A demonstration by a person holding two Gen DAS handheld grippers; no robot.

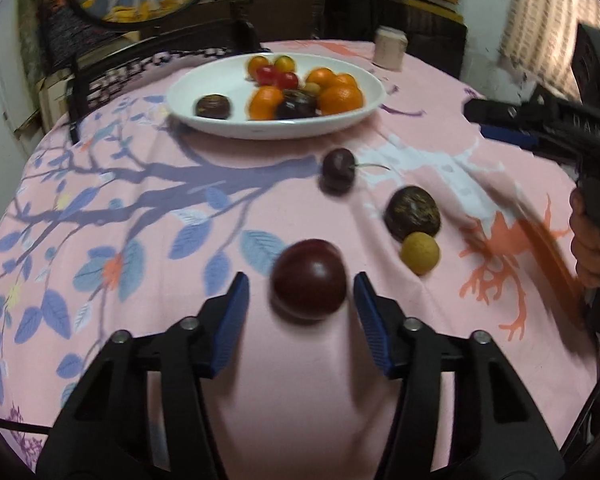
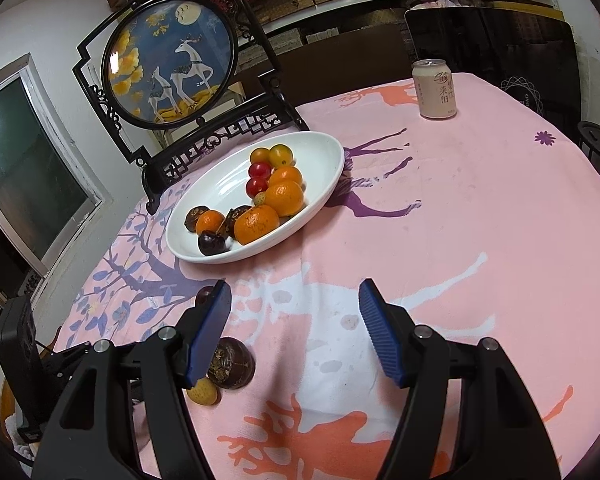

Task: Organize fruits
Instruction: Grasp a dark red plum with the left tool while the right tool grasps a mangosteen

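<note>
A white oval bowl [image 1: 188,92] [image 2: 324,152] on the pink tablecloth holds oranges, red and yellow cherry tomatoes and dark fruits. My left gripper [image 1: 302,286] is open, its blue pads on either side of a dark red plum [image 1: 309,278] lying on the cloth. Beyond it lie a dark cherry [image 1: 338,168], a dark brown round fruit [image 1: 412,211] [image 2: 232,362] and a small yellow fruit [image 1: 419,252] [image 2: 204,391]. My right gripper [image 2: 296,300] is open and empty above the cloth, to the right of those fruits; it shows at the right edge of the left wrist view [image 1: 496,124].
A framed round deer picture on a black stand [image 2: 172,64] stands behind the bowl. A drink can [image 2: 434,88] [image 1: 388,48] stands at the table's far side. A black chair [image 2: 492,52] and shelves lie beyond the table.
</note>
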